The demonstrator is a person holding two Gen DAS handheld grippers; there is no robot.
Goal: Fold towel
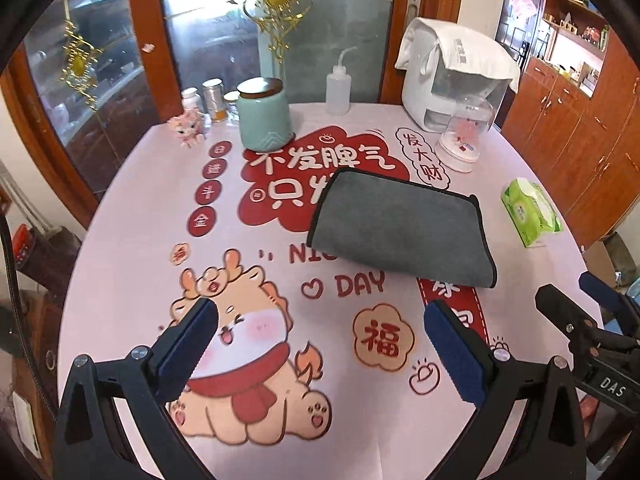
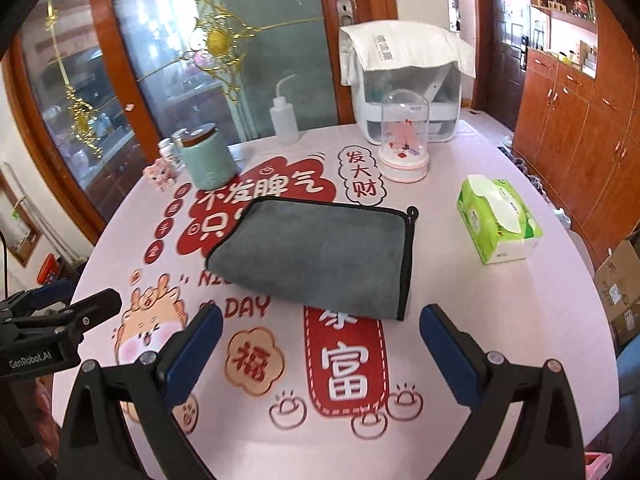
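Note:
A grey towel [image 1: 400,226] with black edging lies folded flat in the middle of the round table; it also shows in the right wrist view [image 2: 320,256]. My left gripper [image 1: 320,316] is open and empty, held above the table in front of the towel and a little to its left. My right gripper [image 2: 320,320] is open and empty, just short of the towel's near edge. The right gripper also shows at the right edge of the left wrist view [image 1: 576,300]. The left gripper shows at the left edge of the right wrist view [image 2: 64,300].
The table [image 2: 460,288] has a pink printed cover. Behind the towel stand a teal jar [image 1: 264,116], a squeeze bottle [image 1: 337,88], a white appliance [image 1: 452,76] and a glass dome [image 1: 464,136]. A green tissue pack [image 2: 500,220] lies to the right. Wooden cabinets [image 2: 580,140] stand at right.

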